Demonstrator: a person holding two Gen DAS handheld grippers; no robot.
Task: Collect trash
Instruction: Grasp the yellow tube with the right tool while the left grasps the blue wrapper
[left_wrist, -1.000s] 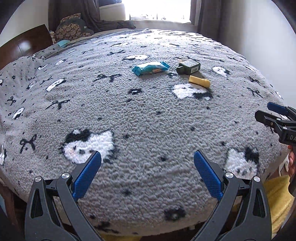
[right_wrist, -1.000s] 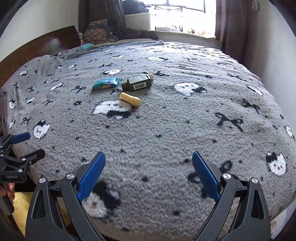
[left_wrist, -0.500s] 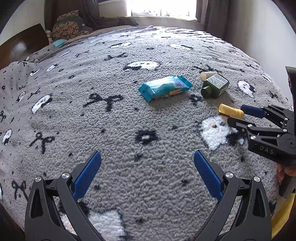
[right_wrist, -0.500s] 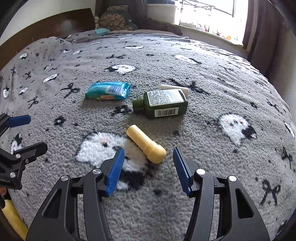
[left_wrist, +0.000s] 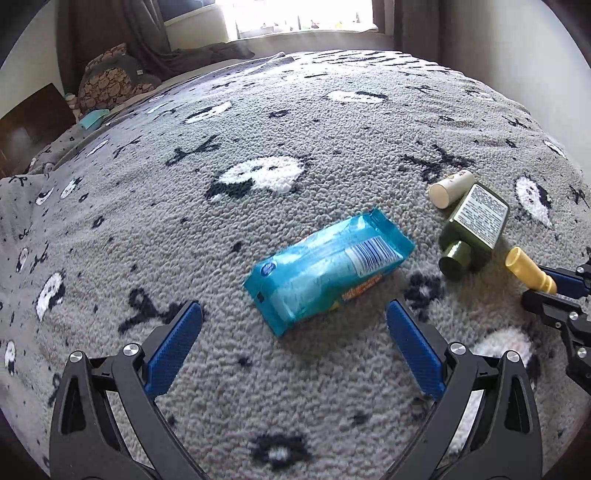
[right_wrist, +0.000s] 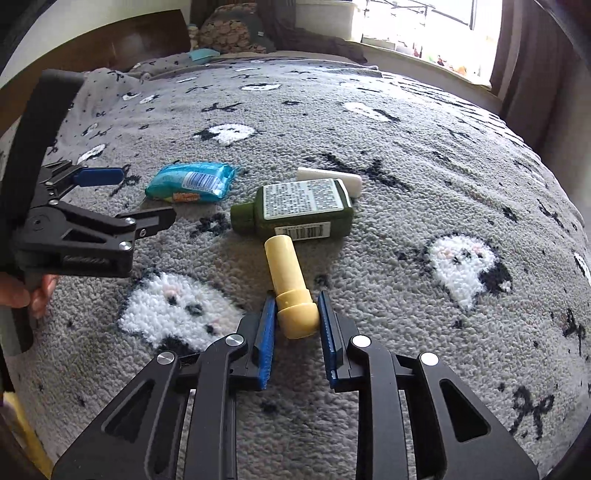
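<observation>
Grey blanket — right gripper fingers pinching yellow tube, left gripper fingers spread.

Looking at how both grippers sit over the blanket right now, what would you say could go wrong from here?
1. The right gripper pinches only the rounded cap end of the yellow tube; the tube could swivel or slip out on lifting.
2. The tube's far end seems to touch the green bottle, so lifting may nudge it.
3. The left gripper is open short of the blue wrapper; its pads may snag the fluffy blanket.
</observation>
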